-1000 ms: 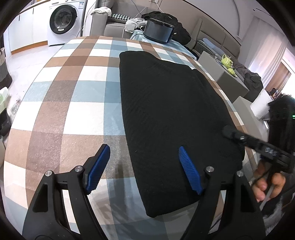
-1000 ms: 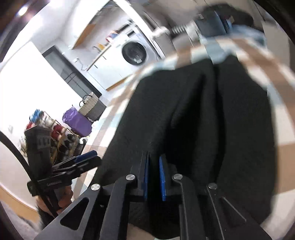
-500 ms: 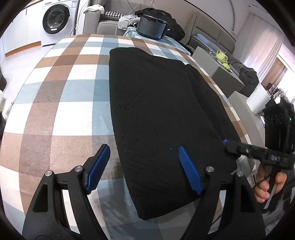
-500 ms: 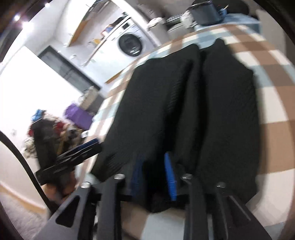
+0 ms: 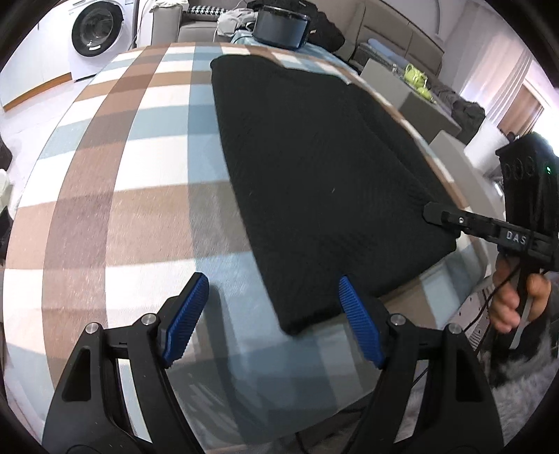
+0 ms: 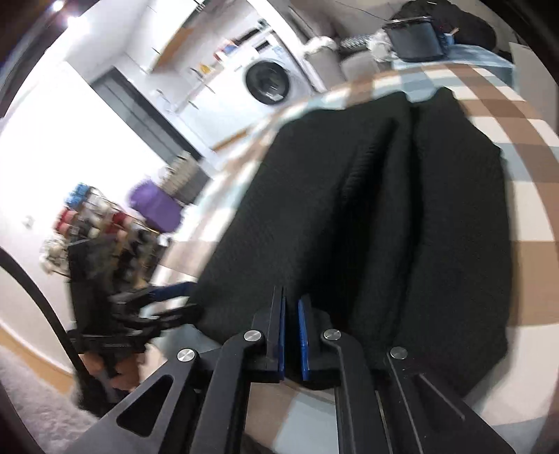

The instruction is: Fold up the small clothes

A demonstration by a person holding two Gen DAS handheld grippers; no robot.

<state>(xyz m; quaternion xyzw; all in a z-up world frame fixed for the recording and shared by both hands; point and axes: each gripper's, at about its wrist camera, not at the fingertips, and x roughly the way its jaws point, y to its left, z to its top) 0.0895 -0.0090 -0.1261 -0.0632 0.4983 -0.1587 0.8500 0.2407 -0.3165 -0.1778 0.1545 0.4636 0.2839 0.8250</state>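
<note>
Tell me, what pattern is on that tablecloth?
The tablecloth has brown, light-blue and white checks, clearest in the left wrist view.

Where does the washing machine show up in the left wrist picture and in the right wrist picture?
Left wrist view: the washing machine is at the top left, beyond the far end of the checked table.
Right wrist view: the washing machine is upper middle, blurred, left of the black garment.
Shared landmark: the dark round pot past the table's far end.

Bare checked tablecloth (image 5: 115, 181) lies open left of the black garment (image 5: 314, 167) — right edge seems crowded by the right gripper (image 5: 433, 213).
</note>
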